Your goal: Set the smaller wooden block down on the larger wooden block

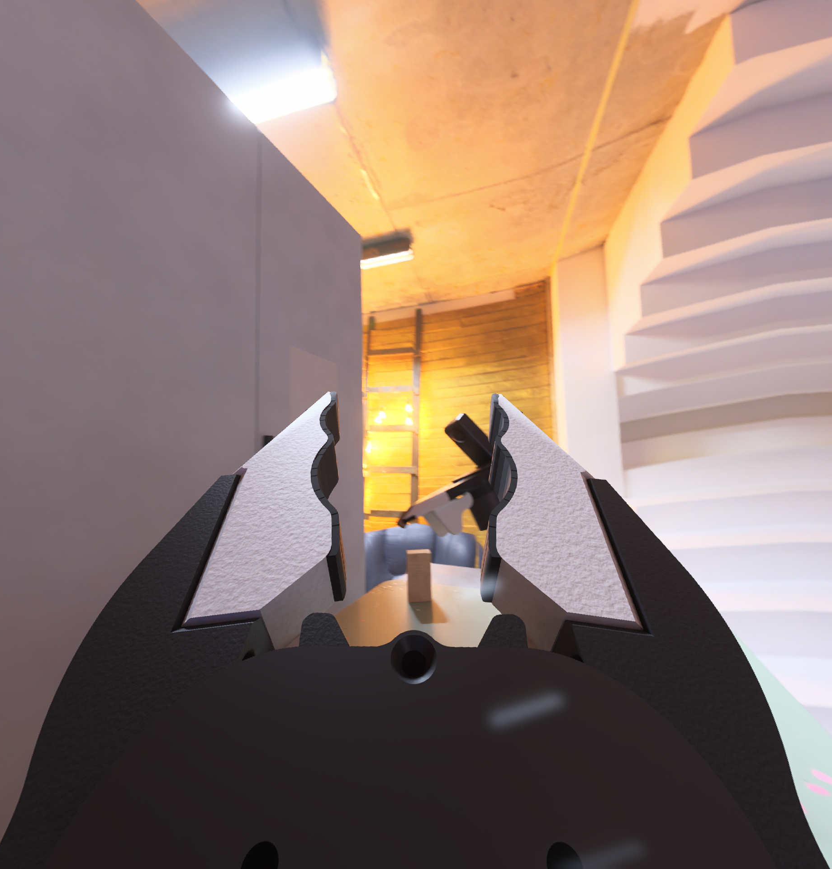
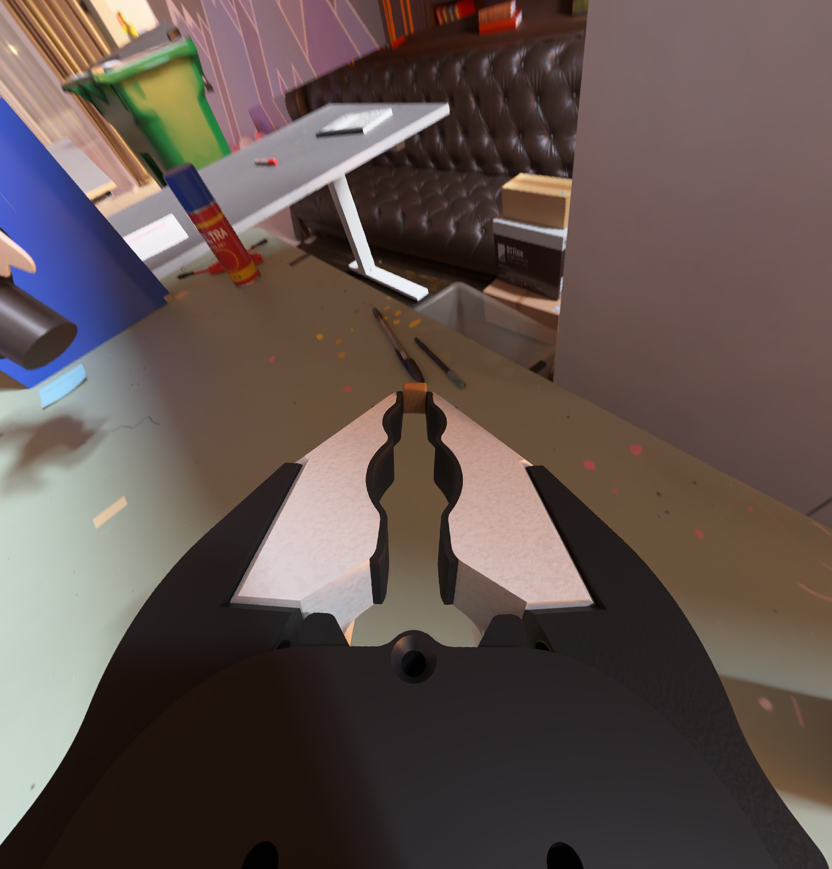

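In the right wrist view my right gripper (image 2: 414,400) is shut on the smaller wooden block (image 2: 415,394), a light brown piece pinched at the very fingertips, held above the olive table (image 2: 216,446). In the left wrist view the larger wooden block (image 1: 418,576) stands upright on the table (image 1: 456,592), straight ahead between my fingers. My left gripper (image 1: 415,409) is open wide and empty, well short of that block. The right gripper (image 1: 423,522) also shows there, tilted down, hovering just above and to the right of the larger block. The larger block is not in the right wrist view.
Two pens (image 2: 400,350) lie just beyond the held block. A spray can (image 2: 216,230) and a blue board (image 2: 52,225) stand at the far left. A grey wall (image 2: 686,188) rises on the right past the table edge. A white bin (image 2: 475,315) sits below that edge.
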Robot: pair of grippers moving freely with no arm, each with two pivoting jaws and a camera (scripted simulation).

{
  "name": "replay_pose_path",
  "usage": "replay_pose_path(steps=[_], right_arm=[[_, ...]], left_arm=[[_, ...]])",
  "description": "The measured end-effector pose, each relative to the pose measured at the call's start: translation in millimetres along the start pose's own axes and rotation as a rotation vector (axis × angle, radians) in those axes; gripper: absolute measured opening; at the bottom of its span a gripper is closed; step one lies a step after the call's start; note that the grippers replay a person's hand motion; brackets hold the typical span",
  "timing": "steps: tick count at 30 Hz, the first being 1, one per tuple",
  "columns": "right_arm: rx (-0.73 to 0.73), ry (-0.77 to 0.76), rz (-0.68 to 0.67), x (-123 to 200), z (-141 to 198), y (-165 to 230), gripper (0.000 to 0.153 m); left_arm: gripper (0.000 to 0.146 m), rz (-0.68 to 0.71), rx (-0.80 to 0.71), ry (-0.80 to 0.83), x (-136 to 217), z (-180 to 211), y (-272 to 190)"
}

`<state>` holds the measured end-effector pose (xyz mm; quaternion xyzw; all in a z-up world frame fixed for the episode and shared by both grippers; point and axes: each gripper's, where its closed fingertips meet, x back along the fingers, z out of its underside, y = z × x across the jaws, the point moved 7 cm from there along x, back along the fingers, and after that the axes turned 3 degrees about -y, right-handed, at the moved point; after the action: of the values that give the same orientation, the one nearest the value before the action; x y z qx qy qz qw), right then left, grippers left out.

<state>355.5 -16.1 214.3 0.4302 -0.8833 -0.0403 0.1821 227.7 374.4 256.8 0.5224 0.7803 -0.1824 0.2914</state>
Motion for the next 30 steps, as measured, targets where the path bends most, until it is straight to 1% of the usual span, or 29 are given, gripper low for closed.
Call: replay_pose_path(steps=[2, 4, 6, 7, 9, 11, 14, 18, 21, 25, 28, 30], right_arm=[[-0.012, -0.045, -0.010, -8.1, -2.9, 2.1, 0.009], [-0.032, -0.081, -0.040, -20.0, -5.9, 6.0, 0.009], [-0.085, -0.110, -0.116, -35.0, -5.8, 13.7, 0.009], [-0.118, -0.109, -0.175, -43.9, -3.8, 19.0, 0.009], [-0.171, -0.075, -0.265, -61.3, 4.0, 31.3, 0.009], [-0.167, 0.004, -0.347, -77.5, 15.9, 46.3, 0.009], [-0.152, 0.096, -0.410, -94.2, 33.4, 65.6, 0.009], [-0.205, 0.144, -0.475, -106.6, 49.1, 80.2, 0.009], [-0.277, 0.141, -0.527, -116.2, 59.0, 89.9, 0.009], [-0.360, 0.085, -0.541, -130.4, 70.4, 101.8, 0.009], [-0.327, 0.034, -0.452, -135.4, 69.2, 96.1, 0.009], [-0.269, -0.001, -0.341, -131.4, 60.7, 81.8, 0.009]], left_arm=[[0.064, 0.055, 0.021, 0.019, -6.5, 1.4, -8.2], [0.065, 0.125, 0.058, 0.004, -14.1, 7.1, -16.9], [0.065, 0.201, 0.115, -0.013, -20.6, 14.5, -23.3], [0.065, 0.228, 0.136, -0.020, -23.1, 19.0, -25.4], [0.064, 0.255, 0.148, -0.017, -25.8, 28.3, -27.1], [0.064, 0.258, 0.149, 0.003, -26.7, 35.2, -26.6], [0.064, 0.246, 0.133, 0.003, -26.9, 38.8, -23.8], [0.064, 0.203, 0.097, -0.033, -28.5, 34.7, -23.0], [0.066, 0.161, 0.070, -0.078, -30.9, 32.1, -24.7], [0.068, 0.147, 0.014, -0.115, -32.7, 30.2, -28.1], [0.067, 0.196, 0.090, -0.186, -30.6, 21.9, -30.5], [0.065, 0.253, 0.165, -0.260, -28.1, 10.4, -34.3]])
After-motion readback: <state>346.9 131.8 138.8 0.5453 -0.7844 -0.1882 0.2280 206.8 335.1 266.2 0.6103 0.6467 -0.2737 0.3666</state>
